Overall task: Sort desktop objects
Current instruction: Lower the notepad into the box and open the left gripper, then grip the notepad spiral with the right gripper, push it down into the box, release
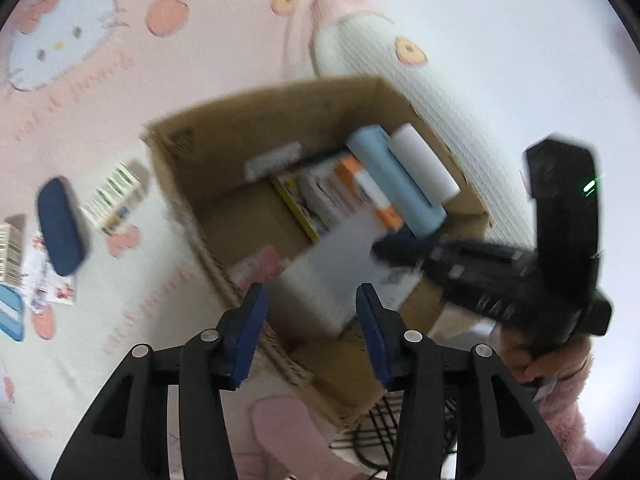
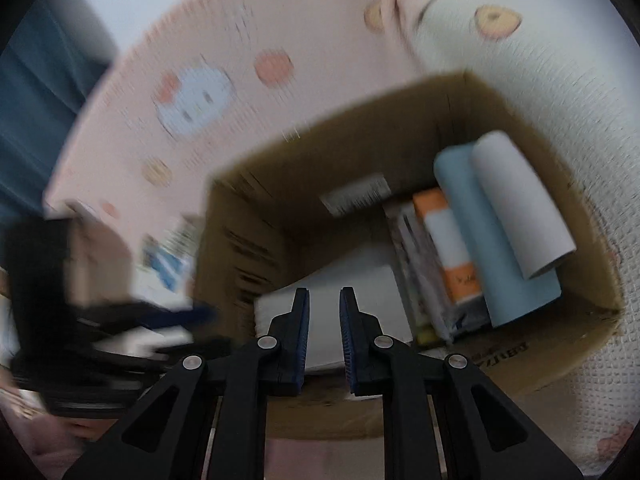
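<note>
Both wrist cameras look steeply down from close above the cardboard box (image 1: 208,152) (image 2: 256,208), sharing its open inside.

Your open cardboard box (image 1: 224,140) holds a blue roll (image 1: 394,184) and white roll (image 1: 424,162) lying side by side, an orange-and-white box (image 1: 368,188), and a white box (image 1: 332,276).
</note>
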Motion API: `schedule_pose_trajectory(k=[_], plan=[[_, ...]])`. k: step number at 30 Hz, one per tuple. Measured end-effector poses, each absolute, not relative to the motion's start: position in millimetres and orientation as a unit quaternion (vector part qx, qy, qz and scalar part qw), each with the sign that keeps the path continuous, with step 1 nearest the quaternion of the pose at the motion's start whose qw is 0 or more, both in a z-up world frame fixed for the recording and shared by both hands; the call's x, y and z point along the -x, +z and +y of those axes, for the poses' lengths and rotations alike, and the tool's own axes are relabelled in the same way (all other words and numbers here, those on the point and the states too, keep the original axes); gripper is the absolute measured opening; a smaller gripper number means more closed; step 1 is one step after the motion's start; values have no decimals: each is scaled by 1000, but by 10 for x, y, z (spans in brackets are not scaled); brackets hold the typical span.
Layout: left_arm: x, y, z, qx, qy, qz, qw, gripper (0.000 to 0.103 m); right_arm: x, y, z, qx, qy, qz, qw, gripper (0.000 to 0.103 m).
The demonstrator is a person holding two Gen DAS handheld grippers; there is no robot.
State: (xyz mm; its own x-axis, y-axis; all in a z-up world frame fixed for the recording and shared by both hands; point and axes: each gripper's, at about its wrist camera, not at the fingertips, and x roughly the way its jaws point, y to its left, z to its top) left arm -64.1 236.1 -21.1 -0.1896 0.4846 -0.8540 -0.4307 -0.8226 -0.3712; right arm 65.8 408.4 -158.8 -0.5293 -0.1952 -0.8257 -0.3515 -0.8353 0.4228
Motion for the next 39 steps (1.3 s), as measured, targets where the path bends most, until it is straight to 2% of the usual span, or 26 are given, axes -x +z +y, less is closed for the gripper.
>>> schedule_pose_trajectory(k=[3, 7, 13, 22, 23, 26, 34, 39], plan=[[698, -188, 2197, 567, 772, -40, 285, 51, -583, -1700, 4035, 496, 815, 298, 26, 13], [755, -210, 2130, 566, 770, -51, 288, 51, -515, -1677, 3964, 519, 815, 255, 47, 13], [781, -238, 2173, 565, 770, -49, 292, 51, -342, -1645, 3604, 562, 809, 171, 5, 15], [799, -164, 2084, 545, 781, -53, 300, 51, -115, -1951, 3497, 607, 771, 193, -21, 20], [802, -143, 2072, 541, 781, -52, 307, 51, -100, -1969, 3490, 609, 769, 194, -23, 23], [853, -168, 2037, 549, 768, -63, 322, 51, -44, -2032, 3446, 615, 767, 180, -27, 53], [954, -285, 2013, 546, 771, -43, 325, 51, 103, -2196, 3582, 635, 745, 202, -30, 53], [1013, -219, 2024, 544, 768, -35, 337, 51, 89, -2182, 3540, 657, 736, 164, -3, 53]])
